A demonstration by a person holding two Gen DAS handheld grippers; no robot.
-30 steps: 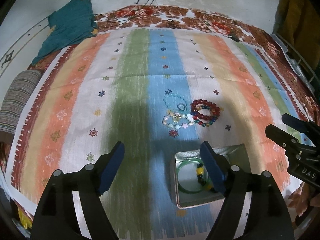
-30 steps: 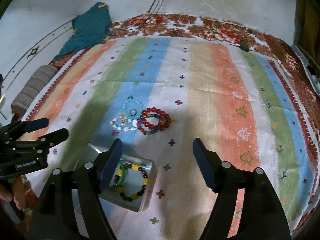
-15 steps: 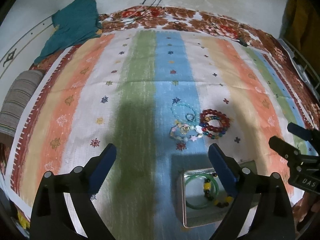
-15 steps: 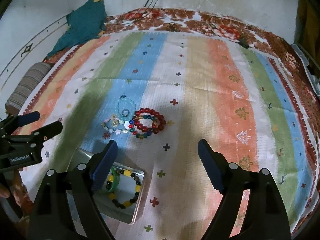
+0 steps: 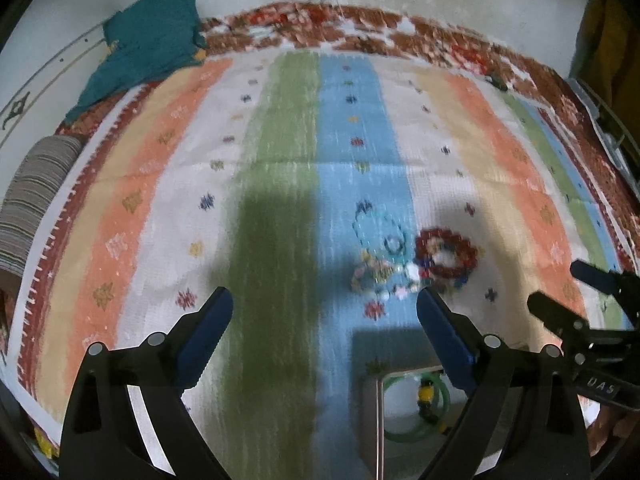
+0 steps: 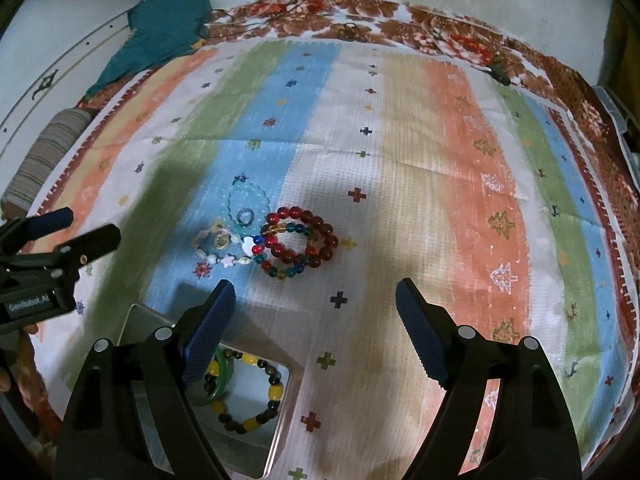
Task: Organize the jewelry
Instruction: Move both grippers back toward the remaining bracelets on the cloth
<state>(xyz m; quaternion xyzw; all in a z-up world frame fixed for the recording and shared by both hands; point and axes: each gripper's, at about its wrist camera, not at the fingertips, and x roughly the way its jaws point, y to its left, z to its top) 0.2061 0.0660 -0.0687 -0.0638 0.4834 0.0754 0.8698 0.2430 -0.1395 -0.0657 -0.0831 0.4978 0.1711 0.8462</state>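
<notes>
A heap of bead bracelets lies on the striped cloth: a dark red one over a multicolour one, a pale blue one, a shell and star one and a small ring. In the left wrist view the same heap is blurred. An open metal tin nearer me holds a green bangle and a yellow and dark bead bracelet. My right gripper hangs open and empty just short of the heap. My left gripper is open and empty, left of the tin.
The striped cloth covers a bed with a floral border. A teal garment lies at the far left corner and a striped roll at the left edge. Cables hang down the wall behind.
Both grippers' jaws have spread wider. In the left wrist view the heap and tin have slid down and right; in the right wrist view the tin has dropped toward the lower edge.
</notes>
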